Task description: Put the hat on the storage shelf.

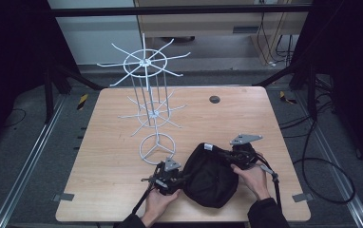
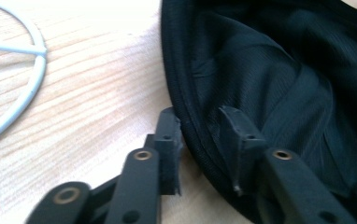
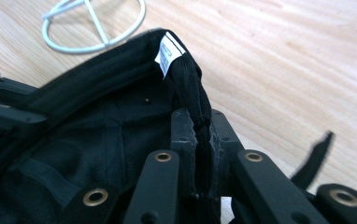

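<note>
A black fabric cap (image 1: 210, 173) lies upside down on the wooden table (image 1: 108, 156), near its front edge. My right gripper (image 1: 227, 154) is shut on the cap's back band (image 3: 200, 100), just below a white label (image 3: 167, 53); the fabric is pinched between the jaws of the right gripper (image 3: 203, 126). My left gripper (image 1: 182, 178) is at the cap's left side. In the left gripper view the left gripper (image 2: 202, 130) stands open with the cap's rim (image 2: 186, 107) running between its jaws, one jaw outside and one inside the cap (image 2: 270, 70).
A white wire display rack (image 1: 146, 61) with two tiers of radiating hooks stands on a ring base (image 1: 157, 148) just behind the cap. A small dark disc (image 1: 214, 99) sits in the table's far middle. A loose strap end (image 3: 314, 156) sticks out beside my right gripper.
</note>
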